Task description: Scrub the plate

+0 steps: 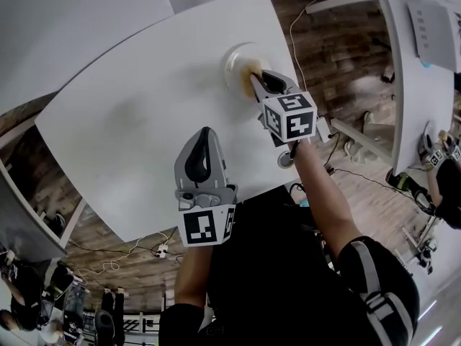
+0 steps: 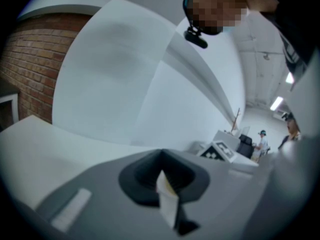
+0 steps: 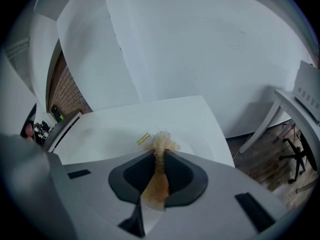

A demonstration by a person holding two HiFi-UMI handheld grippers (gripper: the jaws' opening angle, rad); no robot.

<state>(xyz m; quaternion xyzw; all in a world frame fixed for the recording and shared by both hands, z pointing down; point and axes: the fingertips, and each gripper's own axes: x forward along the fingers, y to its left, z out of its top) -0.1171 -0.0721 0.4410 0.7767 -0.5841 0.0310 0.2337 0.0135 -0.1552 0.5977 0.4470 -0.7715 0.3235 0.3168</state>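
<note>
Gripping a tan scrubbing pad (image 3: 161,143) between closed jaws, the right gripper (image 3: 160,153) is pointing down at the plate (image 3: 187,143). A frayed tuft of the pad is sticking out past the jaw tips and is hanging over the plate's inside; whether it is touching the surface is not clear. A small yellowish strip (image 3: 143,138) is lying at 10 o'clock from the tuft.

From the head view, the white plate (image 1: 234,55) is sitting on the white table (image 1: 137,114), toward the table's far edge. The right gripper (image 1: 258,79) is reaching onto the plate from the 5 o'clock side, with the scrubbing pad (image 1: 252,69) lying over that part of the rim. The person's bare right forearm (image 1: 320,193) is stretching out behind the gripper.

The left gripper (image 1: 206,134) is hanging over the near edge of the table, at 7 o'clock from the plate and well apart from it. In its own view the left gripper (image 2: 162,156) is holding its jaws together with nothing between them, and it is facing up toward a white wall, with a brick wall (image 2: 25,69) showing at 9 o'clock.

A wooden floor (image 1: 338,42) and a second white table (image 1: 414,63) are showing at 2 o'clock in the head view.
</note>
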